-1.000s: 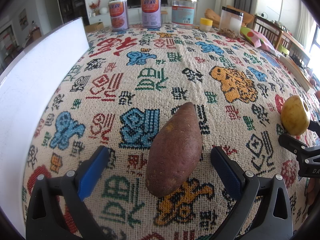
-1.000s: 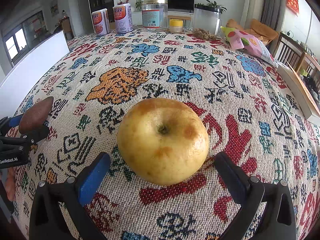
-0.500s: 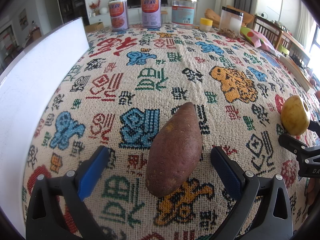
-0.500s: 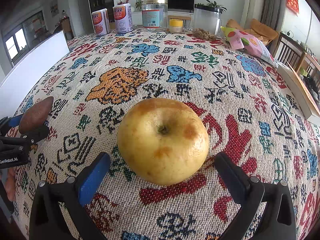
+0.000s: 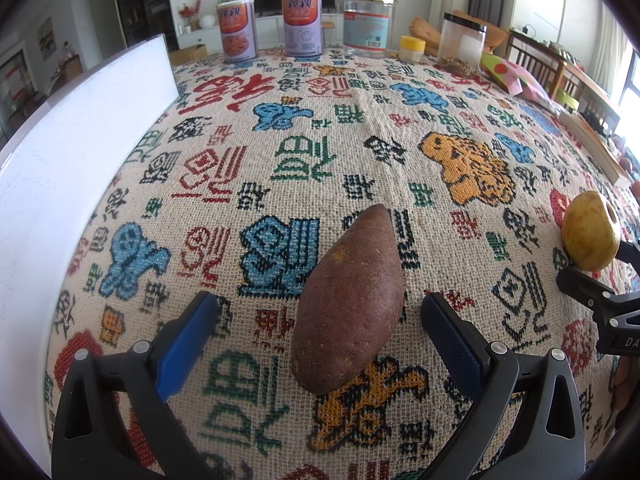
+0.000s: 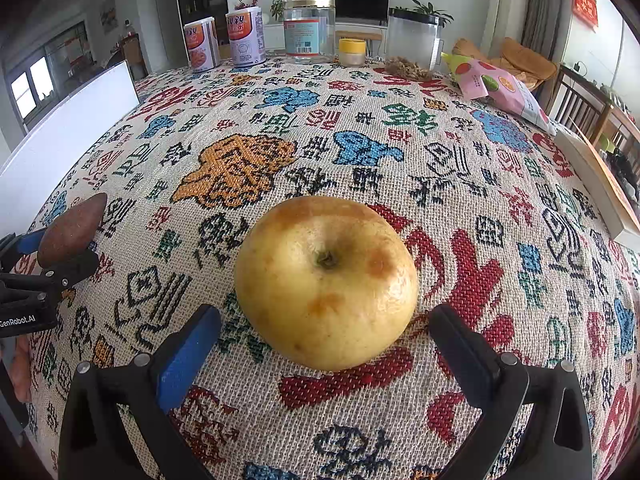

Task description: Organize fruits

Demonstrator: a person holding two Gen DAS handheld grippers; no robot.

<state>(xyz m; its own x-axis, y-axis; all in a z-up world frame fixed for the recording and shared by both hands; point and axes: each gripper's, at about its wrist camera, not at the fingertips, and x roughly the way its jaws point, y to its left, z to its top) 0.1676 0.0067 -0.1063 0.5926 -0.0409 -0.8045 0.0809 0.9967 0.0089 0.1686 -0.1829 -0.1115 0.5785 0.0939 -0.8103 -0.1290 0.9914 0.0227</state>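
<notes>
On the desk, covered by a coarse woven cloth (image 5: 320,128) patterned with red, blue, green and orange characters, two pieces of produce lie well apart, each framed by its own tool. The left tool (image 5: 320,336) has its blue-padded fingers (image 5: 186,344) spread wide on either side of a long, reddish-brown, tapered sweet potato (image 5: 348,304), which rests on the cloth with its pointed end away from the camera; neither pad touches it. The right tool (image 6: 324,344) stands open in the same way around a round, yellow, russet-blotched apple (image 6: 326,280) sitting stem upward between its fingers, again with a gap on each side. Each tool seems lined up so its piece lies centred in the gap, which would let the pads meet the widest part evenly when they close; the sweet potato lies roughly along the left tool's axis, so the pads would bear on its flanks, not its ends. By my reading the task is at its start, with both pieces ungrasped. A white upright board (image 5: 60,184) borders the desk's left edge, and printed tins (image 5: 236,28), clear jars (image 5: 366,20) and a pink snack bag (image 6: 500,88) crowd the far end; no basket or tray for the fruit is in view.
</notes>
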